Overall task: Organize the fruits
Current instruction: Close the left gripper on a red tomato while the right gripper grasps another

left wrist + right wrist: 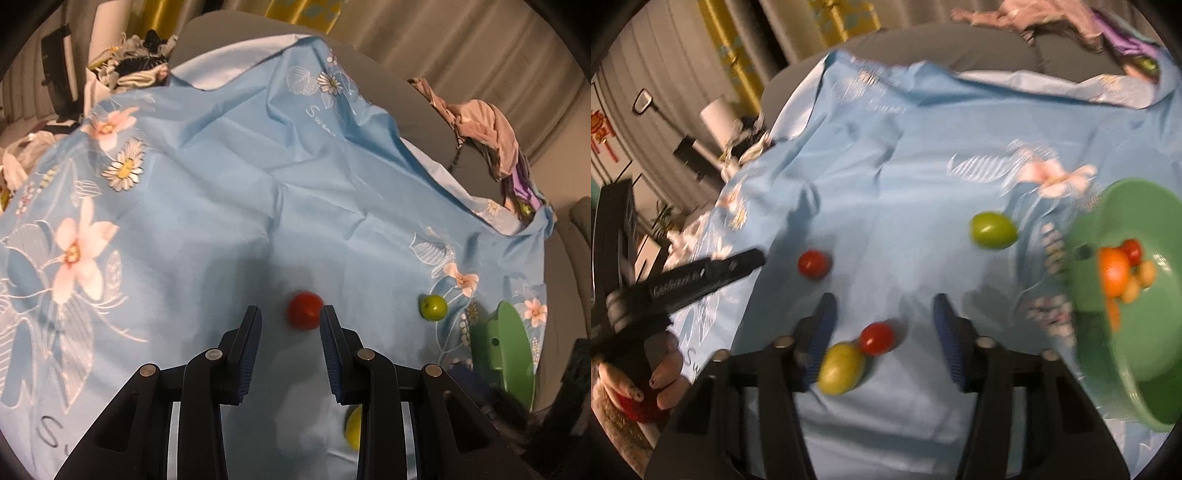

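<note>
Small fruits lie on a blue floral cloth (221,206). In the left wrist view my left gripper (291,314) is open, with a red fruit (304,310) just beyond its right fingertip. A green fruit (433,307) lies to the right, near a green bowl (513,354). In the right wrist view my right gripper (884,306) is open above a red fruit (876,338) and a yellow-green fruit (841,367) that touch each other. Another red fruit (813,264) and a green fruit (993,229) lie farther off. The green bowl (1145,332) holds orange, red and yellow fruits (1115,273).
The left gripper's body (701,277) and the hand holding it show at the left of the right wrist view. Piles of clothes (484,129) lie on the grey surface behind the cloth. Curtains hang at the back.
</note>
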Tool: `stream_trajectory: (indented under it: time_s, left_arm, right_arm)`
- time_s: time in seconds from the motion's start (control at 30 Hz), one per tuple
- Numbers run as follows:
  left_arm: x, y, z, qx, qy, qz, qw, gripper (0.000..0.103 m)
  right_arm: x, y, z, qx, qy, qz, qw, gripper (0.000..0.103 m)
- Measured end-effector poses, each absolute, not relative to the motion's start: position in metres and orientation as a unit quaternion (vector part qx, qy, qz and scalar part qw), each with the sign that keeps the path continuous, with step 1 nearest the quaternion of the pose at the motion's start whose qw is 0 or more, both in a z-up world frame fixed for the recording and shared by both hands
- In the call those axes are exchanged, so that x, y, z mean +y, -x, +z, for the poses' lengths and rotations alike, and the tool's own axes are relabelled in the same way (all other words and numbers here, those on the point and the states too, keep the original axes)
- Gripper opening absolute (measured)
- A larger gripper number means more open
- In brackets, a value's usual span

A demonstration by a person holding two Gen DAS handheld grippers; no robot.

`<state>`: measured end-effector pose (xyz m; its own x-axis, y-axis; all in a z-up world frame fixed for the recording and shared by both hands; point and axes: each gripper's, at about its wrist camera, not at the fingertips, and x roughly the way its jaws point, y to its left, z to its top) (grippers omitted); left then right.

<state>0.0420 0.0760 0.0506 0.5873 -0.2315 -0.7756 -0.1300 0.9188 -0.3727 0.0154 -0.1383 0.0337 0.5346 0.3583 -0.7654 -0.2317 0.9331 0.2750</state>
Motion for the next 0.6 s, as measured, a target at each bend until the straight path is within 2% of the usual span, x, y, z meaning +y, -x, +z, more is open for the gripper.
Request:
stream_trajectory:
  time_s: [0.23, 0.6]
  left_arm:
    - [0.059, -0.065, 0.033, 0.477, 0.177, -0.041, 0.860, 0.030]
    - [0.049, -0.080, 0.013, 0.505, 0.149, -0.032, 0.850, 0.030]
  right_arm:
    - [-0.120, -0.026, 0.006, 0.501, -0.070, 0.180, 0.844, 0.030]
    - [-0.122, -0.032, -0.006, 0.517, -0.070, 0.176, 0.835, 0.029]
